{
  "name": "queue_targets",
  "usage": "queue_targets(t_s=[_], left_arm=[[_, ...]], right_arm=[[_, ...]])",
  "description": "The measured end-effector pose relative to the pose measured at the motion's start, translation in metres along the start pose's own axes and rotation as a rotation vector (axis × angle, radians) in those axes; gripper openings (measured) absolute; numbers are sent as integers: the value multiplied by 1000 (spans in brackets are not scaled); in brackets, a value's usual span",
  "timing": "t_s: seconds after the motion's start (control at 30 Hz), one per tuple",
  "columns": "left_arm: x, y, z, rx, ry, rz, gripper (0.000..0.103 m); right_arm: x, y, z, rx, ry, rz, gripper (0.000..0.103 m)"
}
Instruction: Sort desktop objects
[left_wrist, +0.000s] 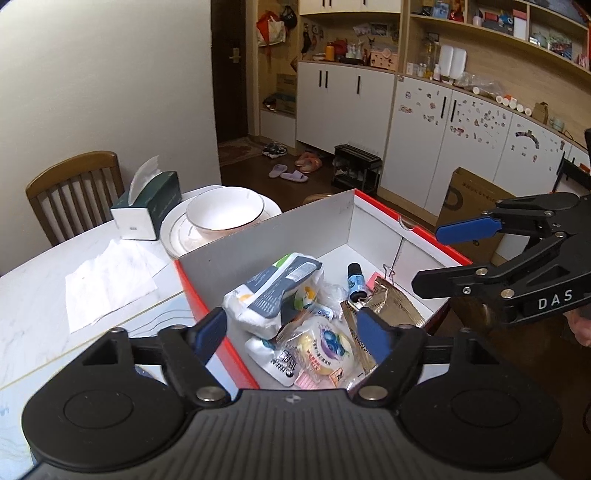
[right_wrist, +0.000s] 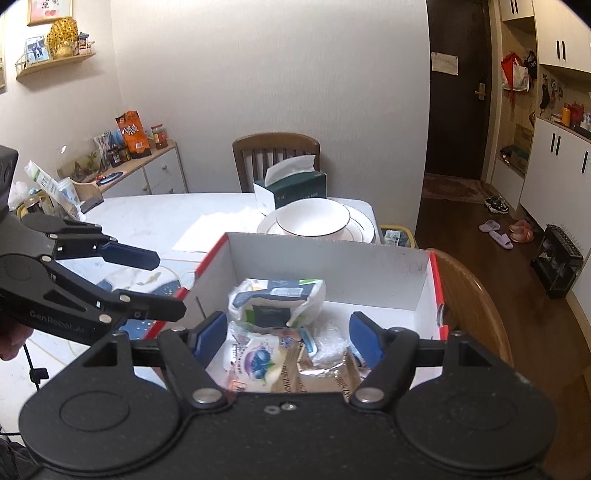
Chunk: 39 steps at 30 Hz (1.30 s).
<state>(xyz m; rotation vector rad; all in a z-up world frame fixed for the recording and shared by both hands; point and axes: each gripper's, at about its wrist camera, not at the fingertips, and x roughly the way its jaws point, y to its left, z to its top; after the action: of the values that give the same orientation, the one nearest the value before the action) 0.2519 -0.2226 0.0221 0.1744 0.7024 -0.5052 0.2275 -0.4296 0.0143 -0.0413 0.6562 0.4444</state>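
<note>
- One open box with red outer sides and a white inside takes up the middle of both wrist views; it stands on the white table.
- Several small things lie heaped at the near end of the box: a white and grey-blue soft pack on top, a round snack packet with a blueberry print lower down, a gold foil sachet to the right, and a small dark bottle with a blue label behind it. The far end of the box shows bare white floor.
- The left gripper hangs above the near edge of the box, its blue pads spread wide with nothing between them.
- The right gripper hovers over the same heap, jaws likewise parted and gripping nothing; in the left wrist view it comes in from the right edge.
- Upper left of the box in the left wrist view, a white bowl sits on a plate, beside a green tissue box and a flat sheet of tissue.
</note>
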Motion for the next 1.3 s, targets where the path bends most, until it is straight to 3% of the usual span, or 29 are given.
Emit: queue_targets(t_s=[0.23,0.3,0.8,1.3], left_arm=[[-12,3,-15,-41,-3,5,89],[-14,3,-19,-50,-8,6,103],[-32,8,-37,-107,-68,53,103],[-40,3,-46,-83,-68,11,103]], right_arm=[[-11,11,-8,31,-43,-34,75],[-13,14,-11,35,-48,-43,75],[-27,36,-35,88,-99,-157,77],[-30,50,-42,120,-104,-185,77]])
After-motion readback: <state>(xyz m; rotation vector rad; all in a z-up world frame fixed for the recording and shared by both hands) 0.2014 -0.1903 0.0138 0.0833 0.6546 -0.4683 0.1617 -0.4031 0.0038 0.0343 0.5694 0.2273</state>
